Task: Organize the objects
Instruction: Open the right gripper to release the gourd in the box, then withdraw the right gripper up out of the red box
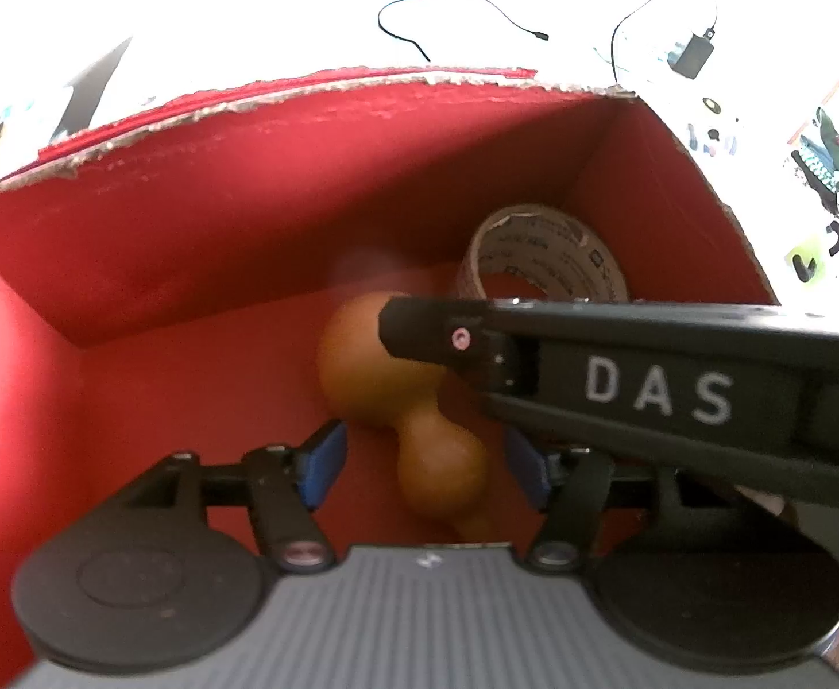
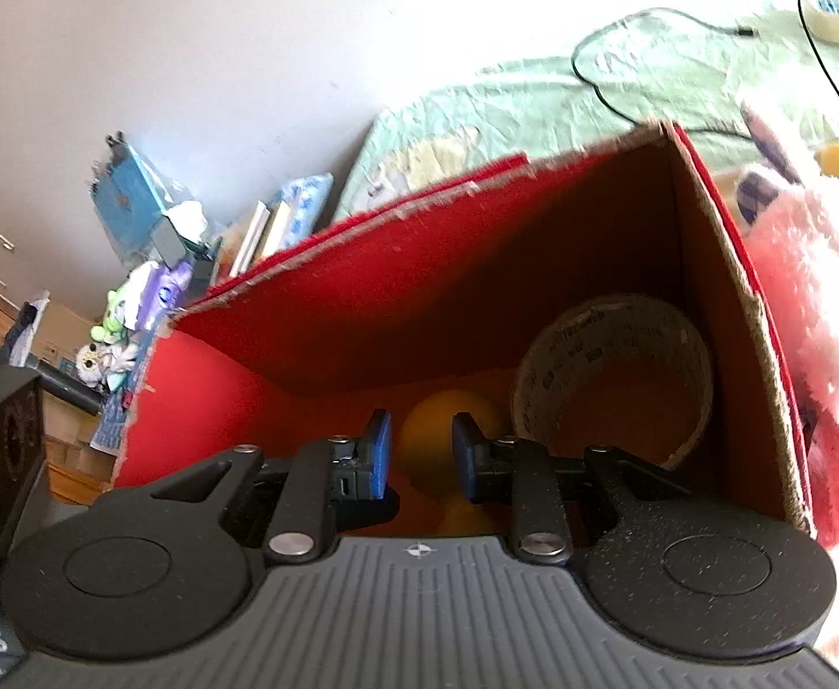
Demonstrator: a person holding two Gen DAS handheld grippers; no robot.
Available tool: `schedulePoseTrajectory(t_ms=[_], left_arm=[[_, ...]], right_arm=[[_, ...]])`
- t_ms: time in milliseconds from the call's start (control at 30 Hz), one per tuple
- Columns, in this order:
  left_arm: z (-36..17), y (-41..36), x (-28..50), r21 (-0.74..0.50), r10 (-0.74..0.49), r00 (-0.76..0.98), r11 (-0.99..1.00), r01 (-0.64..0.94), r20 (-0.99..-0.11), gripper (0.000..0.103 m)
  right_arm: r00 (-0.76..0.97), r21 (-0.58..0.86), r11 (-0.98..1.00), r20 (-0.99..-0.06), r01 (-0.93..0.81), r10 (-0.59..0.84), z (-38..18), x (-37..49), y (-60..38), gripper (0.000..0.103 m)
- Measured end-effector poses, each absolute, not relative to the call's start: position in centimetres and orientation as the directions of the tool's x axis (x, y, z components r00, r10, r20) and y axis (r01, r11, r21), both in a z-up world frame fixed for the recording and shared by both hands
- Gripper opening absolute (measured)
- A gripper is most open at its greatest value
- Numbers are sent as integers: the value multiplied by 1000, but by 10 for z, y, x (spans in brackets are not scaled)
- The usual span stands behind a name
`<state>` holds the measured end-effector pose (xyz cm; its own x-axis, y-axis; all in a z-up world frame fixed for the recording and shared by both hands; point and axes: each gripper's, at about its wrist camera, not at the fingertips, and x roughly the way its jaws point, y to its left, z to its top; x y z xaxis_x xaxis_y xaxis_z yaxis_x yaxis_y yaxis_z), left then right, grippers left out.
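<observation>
Left wrist: left gripper [image 1: 425, 462] open, astride gourd [image 1: 413, 402], seemingly no contact, blurred; tape roll [image 1: 540, 255] beyond in red box [image 1: 218, 218]. Right gripper [image 2: 419, 448] open, empty, above gourd.

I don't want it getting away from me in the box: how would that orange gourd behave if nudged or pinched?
The gourd lies on its side with two rounded bulbs, so a nudge would probably roll or pivot it toward the tape roll. Its smooth-looking skin may slip between pads; the narrow waist seems the safest pinch. It looks rigid, not floppy.
</observation>
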<state>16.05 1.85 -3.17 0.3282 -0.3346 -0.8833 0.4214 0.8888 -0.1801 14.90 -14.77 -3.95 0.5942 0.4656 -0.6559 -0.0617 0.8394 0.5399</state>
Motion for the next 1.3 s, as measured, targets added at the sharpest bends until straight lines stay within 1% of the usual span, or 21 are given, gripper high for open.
schedulePoseTrajectory(t_ms=[100,200,267,333,500,567,733,1033,1300], left_arm=[[-32,19,161,-183,-337,326,888,422,-883,66],[-30,20,160,-184,-345,330,883,432,-879,67],[-30,20,160,-179,-341,333,884,433,-879,70],[-27,21,159,-173,-343,348,883,436,-873,76],[-11,29,147,-157,-351,430,892,423,-832,86],[-6,36,145,-160,-344,448,903,399,-825,86],[0,46,133,-154,-320,470,921,357,-822,80],[17,49,99,-116,-290,552,937,329,-781,81],[22,51,75,-113,-261,564,952,284,-783,83]], right_arm=[[618,536,840,-632,-87,467,-37,146,-147,28],[624,533,843,-635,-73,455,-36,146,-147,28],[639,518,853,-634,-67,435,-34,144,-147,28],[660,501,863,-629,-60,411,-31,140,-147,28],[701,511,859,-600,-35,385,-25,132,-154,28],[718,518,855,-586,-23,374,-22,127,-156,27],[768,473,881,-561,-10,310,-18,109,-157,27],[827,422,905,-489,-54,277,-3,79,-158,28],[823,418,904,-479,-92,305,-2,60,-158,29]])
